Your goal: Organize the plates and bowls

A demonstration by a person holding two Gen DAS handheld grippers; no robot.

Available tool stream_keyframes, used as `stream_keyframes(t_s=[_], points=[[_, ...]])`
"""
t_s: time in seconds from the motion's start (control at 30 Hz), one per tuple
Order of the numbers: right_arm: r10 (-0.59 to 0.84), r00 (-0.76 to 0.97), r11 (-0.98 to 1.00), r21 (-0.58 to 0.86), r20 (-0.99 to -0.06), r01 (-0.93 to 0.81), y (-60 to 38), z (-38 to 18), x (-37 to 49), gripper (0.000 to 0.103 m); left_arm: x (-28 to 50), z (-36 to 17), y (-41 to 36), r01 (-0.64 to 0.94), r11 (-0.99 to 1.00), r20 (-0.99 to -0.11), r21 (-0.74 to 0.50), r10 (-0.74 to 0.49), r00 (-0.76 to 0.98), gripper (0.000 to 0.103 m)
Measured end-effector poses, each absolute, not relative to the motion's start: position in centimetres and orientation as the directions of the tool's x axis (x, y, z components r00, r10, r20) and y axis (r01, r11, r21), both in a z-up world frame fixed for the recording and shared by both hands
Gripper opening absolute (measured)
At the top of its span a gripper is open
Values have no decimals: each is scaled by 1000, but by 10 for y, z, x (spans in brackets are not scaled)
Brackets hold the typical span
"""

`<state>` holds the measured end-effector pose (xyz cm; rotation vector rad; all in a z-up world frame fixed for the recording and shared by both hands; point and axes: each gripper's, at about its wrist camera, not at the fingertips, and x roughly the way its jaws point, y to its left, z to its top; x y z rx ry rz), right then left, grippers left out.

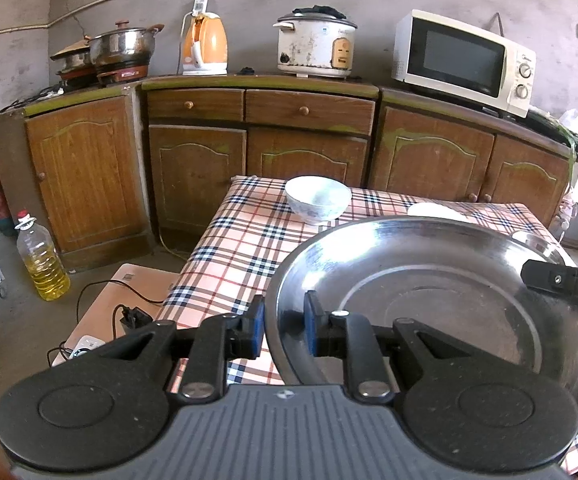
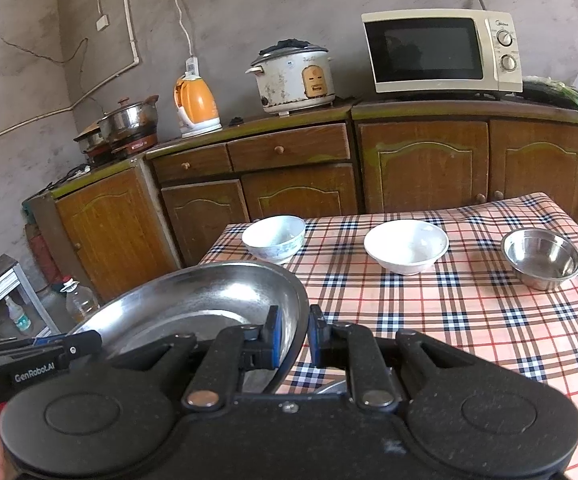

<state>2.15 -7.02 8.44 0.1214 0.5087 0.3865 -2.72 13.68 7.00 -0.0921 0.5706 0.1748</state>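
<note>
left gripper (image 1: 285, 322) is clamping the steel plate's (image 1: 429, 280) left rim, lower middle of frame | right gripper (image 2: 293, 336) is pinching its opposite rim, plate hanging above the checked tablecloth (image 2: 469, 320) | patterned bowl (image 2: 273, 238), white bowl (image 2: 406, 245) and steel bowl (image 2: 541, 258) are sitting in a row across mid-frame, well apart

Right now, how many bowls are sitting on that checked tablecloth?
3. A patterned white bowl at the far left, a plain white bowl in the middle, and a steel bowl at the right. The big steel plate could hide more.
</note>
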Motion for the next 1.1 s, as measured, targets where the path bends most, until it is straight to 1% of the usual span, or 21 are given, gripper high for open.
stream_keyframes(t_s=[1.1], points=[[354, 824, 935, 191, -441, -300, -100, 87, -4, 19, -39, 69, 115, -145, 988, -539, -52, 94, 837, 20]])
